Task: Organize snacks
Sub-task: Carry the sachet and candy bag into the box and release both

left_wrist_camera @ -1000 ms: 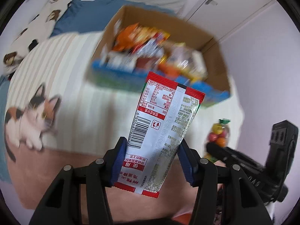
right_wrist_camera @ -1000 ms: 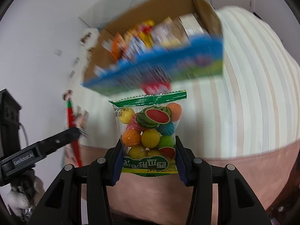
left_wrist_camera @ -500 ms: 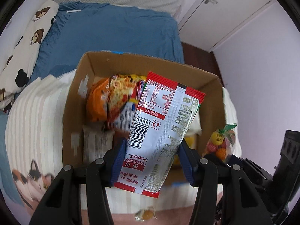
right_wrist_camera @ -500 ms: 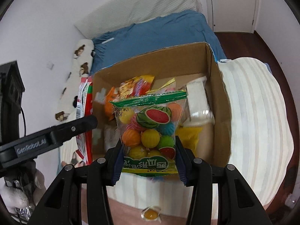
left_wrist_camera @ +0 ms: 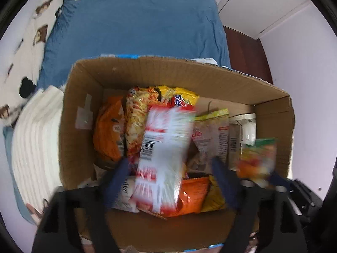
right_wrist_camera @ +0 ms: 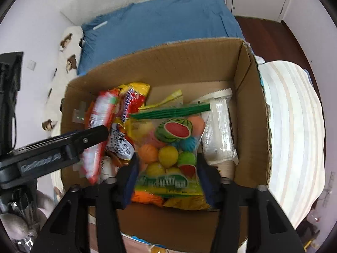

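A brown cardboard box point(left_wrist_camera: 189, 76) point(right_wrist_camera: 160, 63) holds several snack packets. My left gripper point(left_wrist_camera: 170, 168) stands open over the box; a red and white packet point(left_wrist_camera: 164, 154), blurred, sits loose between its spread fingers and also shows in the right wrist view point(right_wrist_camera: 99, 130). My right gripper point(right_wrist_camera: 166, 168) is above the box with a clear bag of fruit-shaped candy point(right_wrist_camera: 170, 147) between its fingers; the bag also shows blurred in the left wrist view point(left_wrist_camera: 257, 160). The right fingers look spread a little beside the bag.
The box stands on a cream striped blanket point(right_wrist_camera: 294, 126) point(left_wrist_camera: 35, 139). Behind it lies a blue bedsheet point(left_wrist_camera: 134, 25) and a bear-print pillow point(left_wrist_camera: 31, 42). White cupboard doors point(left_wrist_camera: 259, 4) and dark wooden floor point(right_wrist_camera: 280, 38) are at the right.
Both grippers moved forward and down over the open box. The left fingers spread apart and the red and white packet is dropping. The right fingers widened around the candy bag.
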### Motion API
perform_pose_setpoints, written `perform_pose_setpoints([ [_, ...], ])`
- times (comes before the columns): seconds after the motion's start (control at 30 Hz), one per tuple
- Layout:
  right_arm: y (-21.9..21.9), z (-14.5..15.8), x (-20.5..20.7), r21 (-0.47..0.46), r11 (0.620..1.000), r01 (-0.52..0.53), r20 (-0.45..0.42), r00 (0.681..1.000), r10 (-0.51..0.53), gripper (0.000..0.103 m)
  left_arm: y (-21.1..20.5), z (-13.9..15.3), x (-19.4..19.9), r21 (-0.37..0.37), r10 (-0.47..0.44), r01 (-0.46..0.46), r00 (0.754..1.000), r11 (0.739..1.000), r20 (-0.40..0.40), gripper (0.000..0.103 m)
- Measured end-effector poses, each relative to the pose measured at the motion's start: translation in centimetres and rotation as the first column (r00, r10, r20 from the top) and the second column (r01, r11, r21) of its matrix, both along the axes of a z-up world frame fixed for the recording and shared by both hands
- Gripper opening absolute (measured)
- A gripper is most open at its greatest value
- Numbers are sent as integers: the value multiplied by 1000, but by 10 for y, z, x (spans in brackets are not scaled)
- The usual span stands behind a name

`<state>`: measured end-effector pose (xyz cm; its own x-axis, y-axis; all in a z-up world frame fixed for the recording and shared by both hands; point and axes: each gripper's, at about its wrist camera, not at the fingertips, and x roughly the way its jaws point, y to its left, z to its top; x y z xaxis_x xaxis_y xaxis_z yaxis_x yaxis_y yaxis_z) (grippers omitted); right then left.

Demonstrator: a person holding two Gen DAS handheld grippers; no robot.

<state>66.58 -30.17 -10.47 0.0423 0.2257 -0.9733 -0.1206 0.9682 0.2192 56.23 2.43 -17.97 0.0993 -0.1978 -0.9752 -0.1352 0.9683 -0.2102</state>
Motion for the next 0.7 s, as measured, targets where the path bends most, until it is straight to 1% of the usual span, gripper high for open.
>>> perform_pose_setpoints([
  [0.03, 0, 0, 1, 1, 1000, 0, -6, 1000, 0, 88, 0, 0, -1, 6, -3, 3, 1000, 1000, 6, 92],
  [0.07, 0, -1, 2, -3, 1000, -2, -5, 1000, 2, 92, 0, 0, -2, 7, -5, 5, 1000, 1000, 5, 92],
  [0.13, 0, 0, 3, -21, 1000, -5, -4, 1000, 5, 92, 0, 2, -5, 6, -2, 2, 1000, 1000, 4, 92],
  [0.3, 1, 3, 1, -29, 1000, -9, -5, 1000, 9, 94, 0, 11, -13, 14, 4, -5, 1000, 1000, 13, 92],
  [0.43, 0, 12, -7, -30, 1000, -8, 0, 1000, 8, 94, -2, 19, -21, 24, 2, -2, 1000, 1000, 29, 92],
  [0.63, -4, 26, -24, -13, 1000, -3, 25, 1000, 3, 94, -2, 40, -45, 28, 8, -10, 996, 1000, 88, 92],
  [0.7, -5, 32, -30, -12, 1000, -3, 45, 999, 4, 94, -1, 49, -57, 28, 21, -25, 992, 999, 125, 92],
])
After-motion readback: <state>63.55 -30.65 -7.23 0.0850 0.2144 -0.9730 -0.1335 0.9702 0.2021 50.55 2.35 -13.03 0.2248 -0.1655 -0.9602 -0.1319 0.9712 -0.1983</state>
